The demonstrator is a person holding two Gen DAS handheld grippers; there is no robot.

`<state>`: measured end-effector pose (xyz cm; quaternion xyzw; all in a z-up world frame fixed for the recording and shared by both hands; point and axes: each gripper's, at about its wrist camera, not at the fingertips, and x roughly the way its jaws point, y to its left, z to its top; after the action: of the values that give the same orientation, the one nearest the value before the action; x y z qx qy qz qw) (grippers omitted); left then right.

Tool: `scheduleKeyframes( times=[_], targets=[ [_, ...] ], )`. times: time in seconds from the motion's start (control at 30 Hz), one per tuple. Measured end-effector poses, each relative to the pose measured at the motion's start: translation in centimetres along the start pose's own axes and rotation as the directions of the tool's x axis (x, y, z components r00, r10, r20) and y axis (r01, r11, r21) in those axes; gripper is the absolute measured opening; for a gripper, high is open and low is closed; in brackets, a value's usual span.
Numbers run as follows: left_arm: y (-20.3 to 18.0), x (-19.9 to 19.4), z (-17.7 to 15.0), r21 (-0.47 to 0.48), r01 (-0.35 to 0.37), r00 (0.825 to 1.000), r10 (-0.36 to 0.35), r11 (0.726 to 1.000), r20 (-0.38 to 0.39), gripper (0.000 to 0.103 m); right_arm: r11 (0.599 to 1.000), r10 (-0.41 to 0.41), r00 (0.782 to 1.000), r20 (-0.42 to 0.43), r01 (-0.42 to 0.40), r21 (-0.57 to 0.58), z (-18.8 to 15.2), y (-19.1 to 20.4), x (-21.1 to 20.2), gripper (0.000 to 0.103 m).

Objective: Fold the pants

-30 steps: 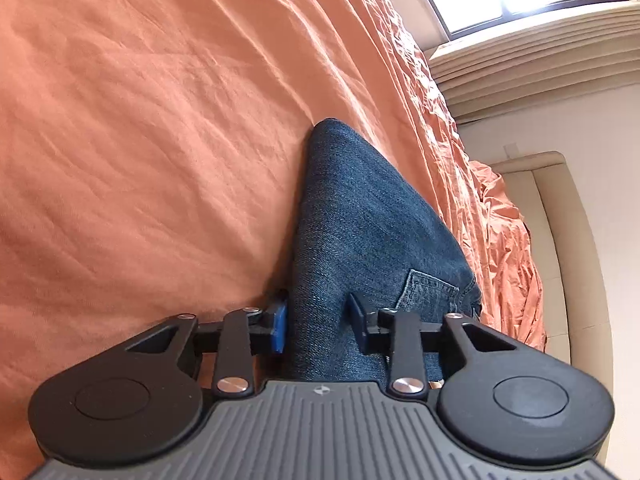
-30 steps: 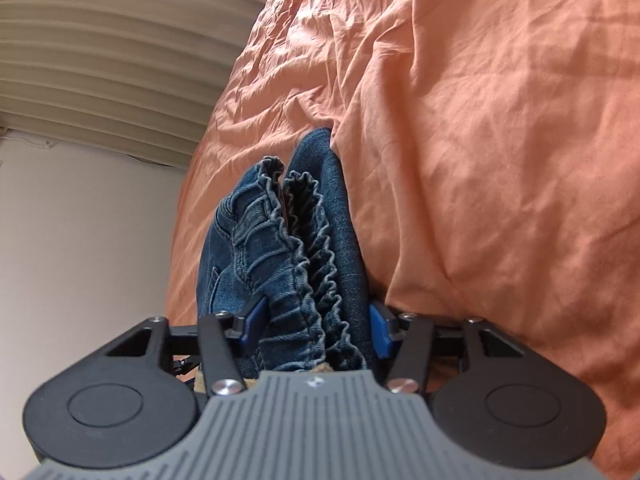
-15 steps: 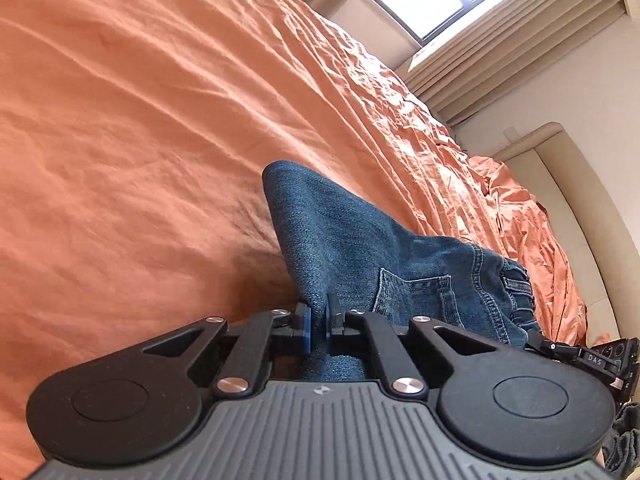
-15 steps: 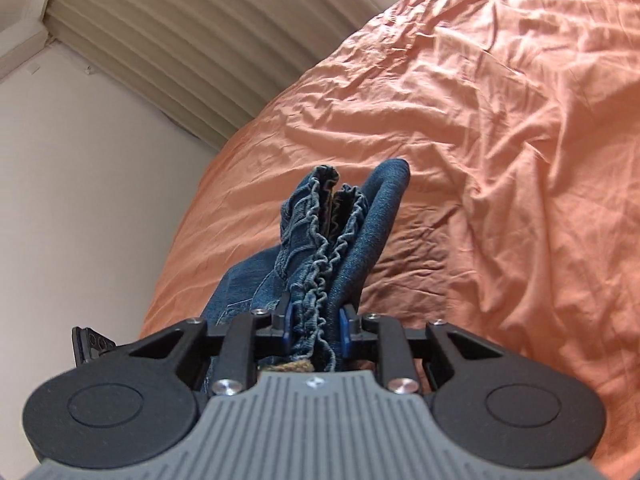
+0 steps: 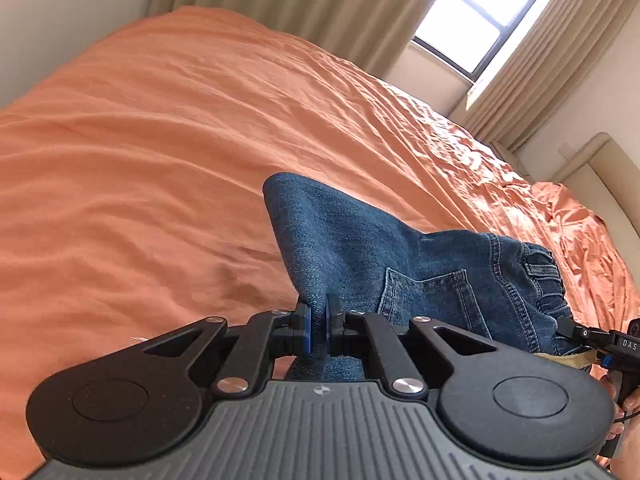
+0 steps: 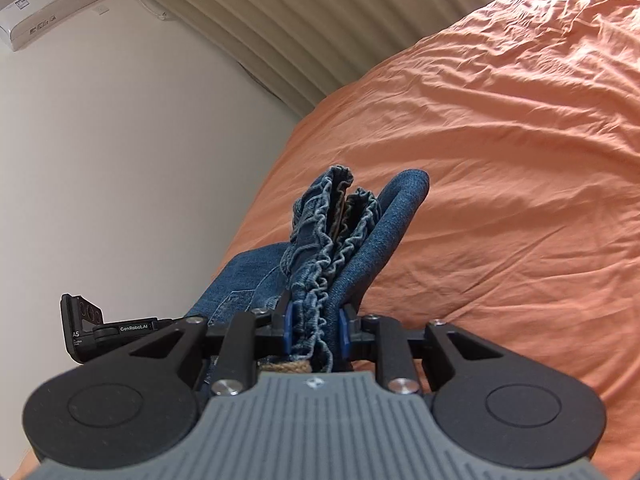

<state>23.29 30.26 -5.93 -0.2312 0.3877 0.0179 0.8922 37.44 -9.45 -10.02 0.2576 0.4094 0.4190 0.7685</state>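
Blue denim pants (image 5: 404, 264) held above orange bedsheet (image 5: 160, 160). Left gripper (image 5: 316, 330) pinches folded edge; right gripper (image 6: 314, 330) clamps gathered elastic waistband (image 6: 332, 236). Advice: keep both ends level, fabric taut, then lay flat.

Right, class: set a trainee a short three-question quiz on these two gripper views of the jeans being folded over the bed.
1. True or false: the left gripper is open, with nothing between its pads.
2. Which part of the jeans does the right gripper clamp? A) a trouser cuff B) the gathered waistband C) a belt
3. Fill in: the bed is covered with an ______ sheet.

Key: 1. False; it is shut on a fold of the jeans. 2. B; the ruffled waistband stands between its pads. 3. orange.
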Motion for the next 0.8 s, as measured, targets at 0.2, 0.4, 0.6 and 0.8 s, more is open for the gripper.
scheduleKeyframes(
  times=[0.2,0.4,0.6,0.8],
  targets=[
    [4.8,-0.1,2.3,0.009,-0.083,0.996,0.083,0.997,0.016,0.006,0.998,0.051,0.998,-0.028,-0.049,0.049,-1.1,0.5,7.8,0.017],
    [9.5,4.4,1.2,-0.035,-0.084,0.996,0.083,0.996,-0.022,0.006,0.991,-0.017,0.992,-0.125,0.033,0.129,-4.1,-4.0,13.8,0.017],
    [13.1,7.0,-0.7,-0.053,-0.069,0.998,0.068,0.996,-0.014,0.008,0.978,-0.025,0.99,-0.136,0.053,0.204,-5.5,-7.7,15.1,0.016],
    [13.9,7.4,-1.2,-0.099,-0.074,0.997,0.07,0.992,-0.04,0.018,0.977,-0.073,0.987,-0.141,0.099,0.187,-5.5,-7.4,15.7,0.023]
  ],
)
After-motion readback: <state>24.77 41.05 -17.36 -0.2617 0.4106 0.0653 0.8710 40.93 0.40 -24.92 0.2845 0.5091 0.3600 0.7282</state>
